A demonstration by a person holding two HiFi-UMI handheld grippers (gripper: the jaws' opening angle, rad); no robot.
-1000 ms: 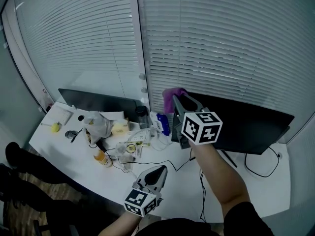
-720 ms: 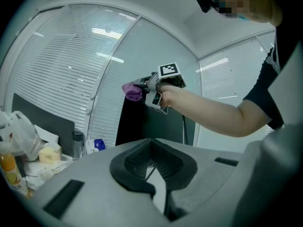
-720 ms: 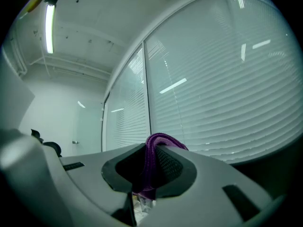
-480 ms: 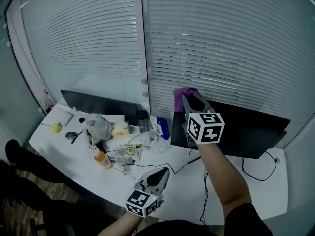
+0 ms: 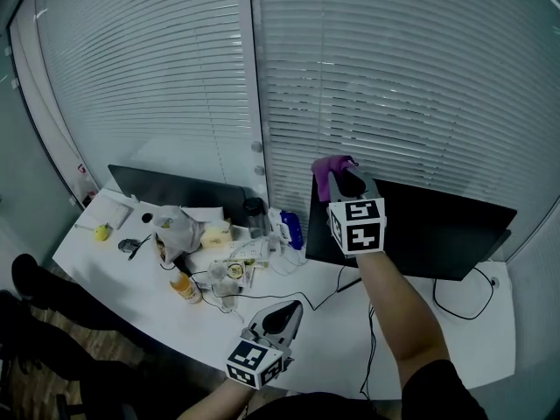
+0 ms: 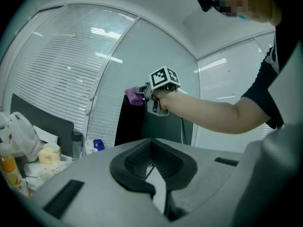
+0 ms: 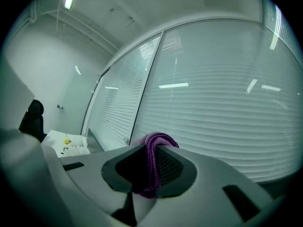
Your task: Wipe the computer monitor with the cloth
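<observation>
Right gripper (image 5: 346, 178) clamps purple cloth (image 5: 329, 165) at monitor (image 5: 429, 226) top corner | left gripper (image 5: 287, 311) closed, empty | bottle (image 5: 255, 213), blue pack (image 5: 291, 227) beside monitor

The right gripper (image 5: 341, 178) carries the cloth (image 5: 331, 164) a little to the right of where it was, away from the monitor's (image 5: 437, 226) top left corner and along its top edge. Its cube (image 5: 356, 226) now faces the head view more squarely.

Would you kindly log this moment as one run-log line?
right gripper shut on cloth | cloth at monitor top corner | left gripper shut, empty
</observation>
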